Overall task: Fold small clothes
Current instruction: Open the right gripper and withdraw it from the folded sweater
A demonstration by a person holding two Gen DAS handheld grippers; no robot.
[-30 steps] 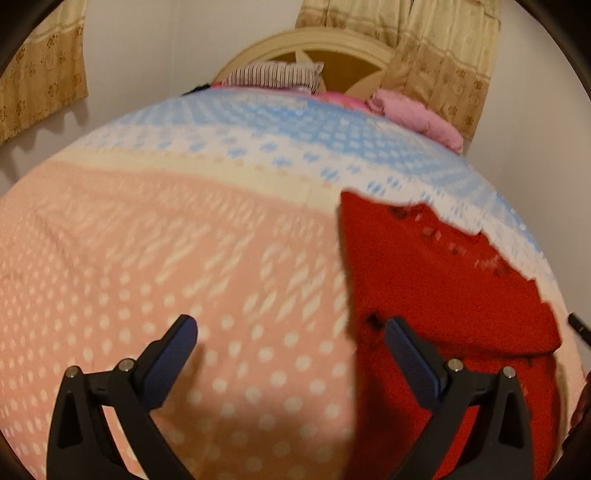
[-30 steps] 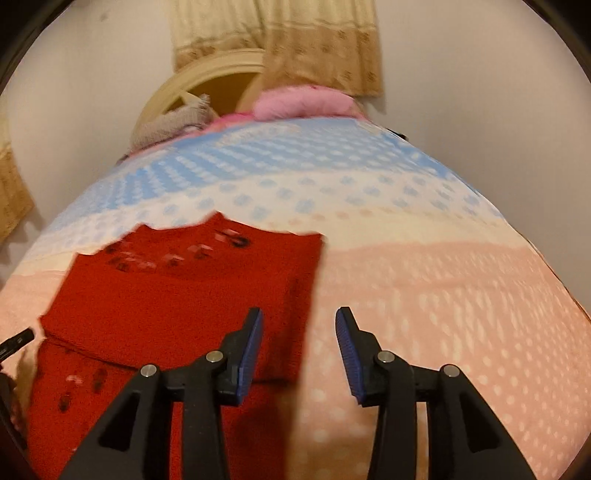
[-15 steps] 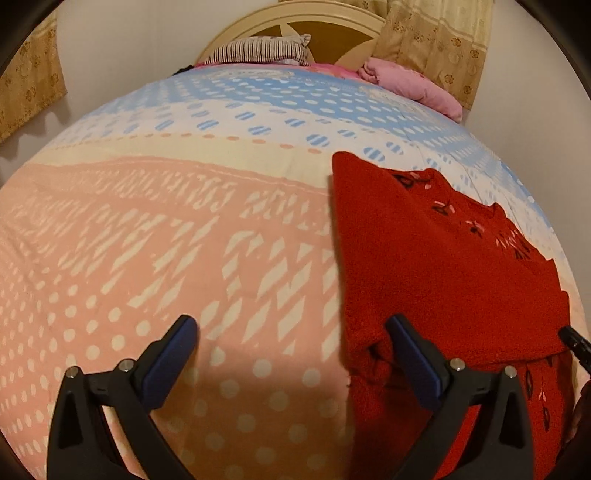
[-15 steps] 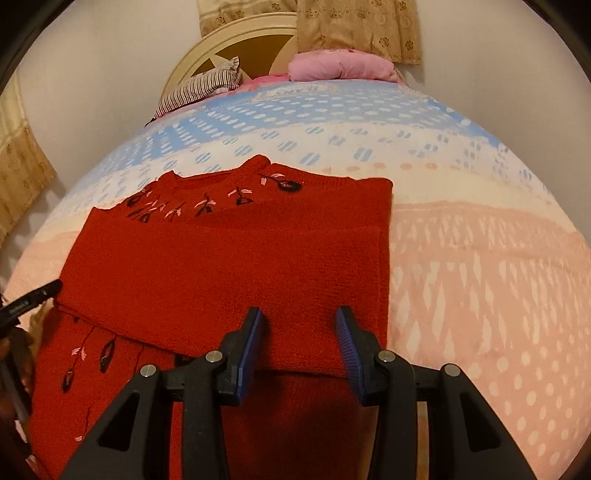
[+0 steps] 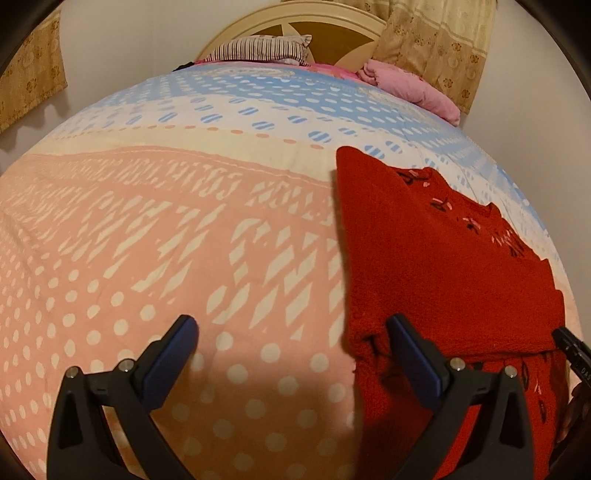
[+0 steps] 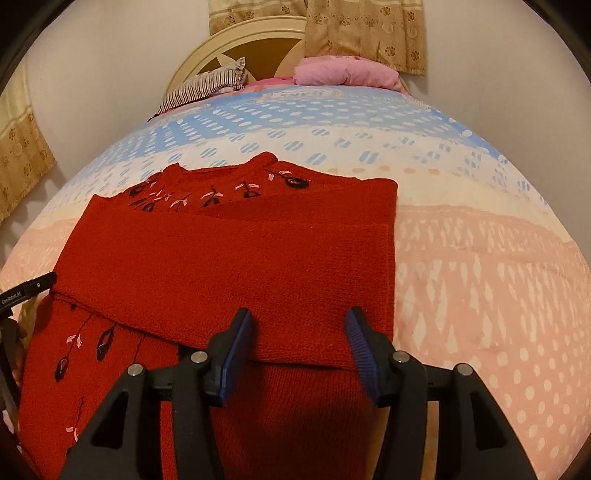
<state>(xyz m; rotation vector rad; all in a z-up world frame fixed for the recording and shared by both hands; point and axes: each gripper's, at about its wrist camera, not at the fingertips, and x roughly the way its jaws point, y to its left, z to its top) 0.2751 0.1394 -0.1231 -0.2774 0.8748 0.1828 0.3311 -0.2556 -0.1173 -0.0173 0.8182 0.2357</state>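
Observation:
A small red knit sweater (image 6: 229,266) with dark flower embroidery lies flat on the bed, with its sleeves folded across the body. It also shows at the right of the left wrist view (image 5: 443,266). My right gripper (image 6: 299,343) is open and empty, low over the folded sleeve's near edge. My left gripper (image 5: 291,354) is wide open and empty, over the bedspread at the sweater's left edge; its right finger (image 5: 413,354) is over the sweater's corner.
The bedspread (image 5: 147,240) is pink with white dots, blue farther back. A striped pillow (image 6: 207,86) and a pink cushion (image 6: 347,74) lie at the headboard (image 5: 303,27). The other gripper's black tip shows at each view's edge (image 6: 26,291).
Both grippers have drawn back and tilted, so more of the sweater shows. The right gripper has moved from the sweater's right edge to over the folded sleeve and opened wider.

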